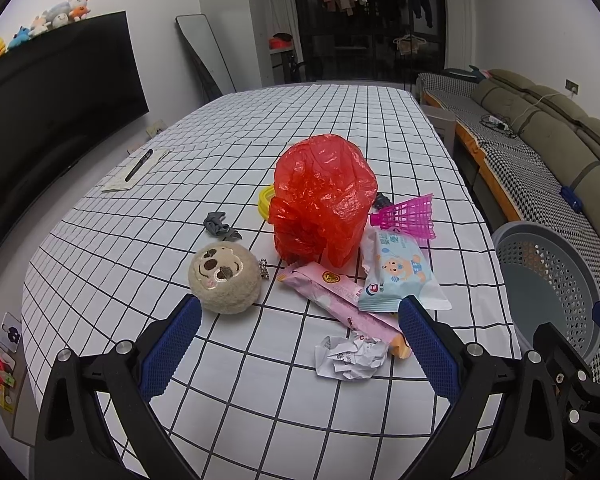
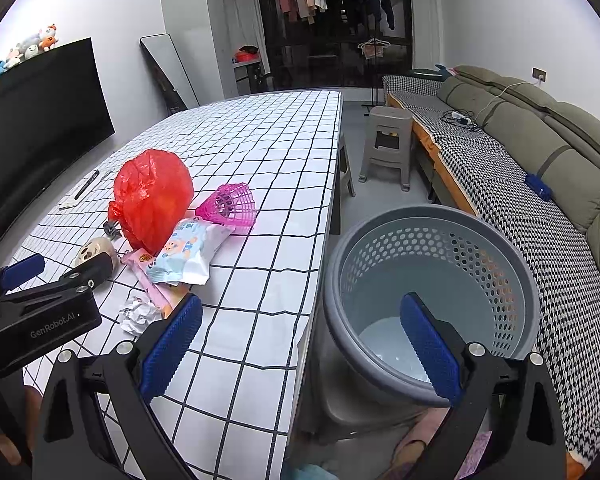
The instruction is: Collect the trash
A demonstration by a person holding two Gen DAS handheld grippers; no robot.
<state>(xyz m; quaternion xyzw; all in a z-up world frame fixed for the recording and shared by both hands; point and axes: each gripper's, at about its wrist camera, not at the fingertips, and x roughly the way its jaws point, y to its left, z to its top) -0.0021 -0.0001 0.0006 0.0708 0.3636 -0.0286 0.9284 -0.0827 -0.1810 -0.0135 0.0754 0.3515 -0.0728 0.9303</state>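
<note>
Clearly light, yielding stuff throughout, spread on the white grid-checked tablecloth (image 1: 228, 408). Left of centre in the left wrist view: a round beige plush toy head (image 1: 224, 278), soft, probably no trash. Centre: a crumpled translucent red plastic bag (image 1: 324, 200), slippery and springy, best pinched at the bunched folds lower left. Right of that: a flat pink snack wrapper (image 1: 332, 292) under a pale blue wipes packet (image 1: 400, 276), both slick; below, a crumpled white paper ball (image 1: 350, 356), easiest to squeeze whole. Far right: the grey perforated plastic basket (image 1: 548, 276), apparently empty. Left gripper (image 1: 300, 344) spread wide, holding nothing; right gripper (image 2: 300, 344) likewise wide and empty, straddling table edge and basket rim.
</note>
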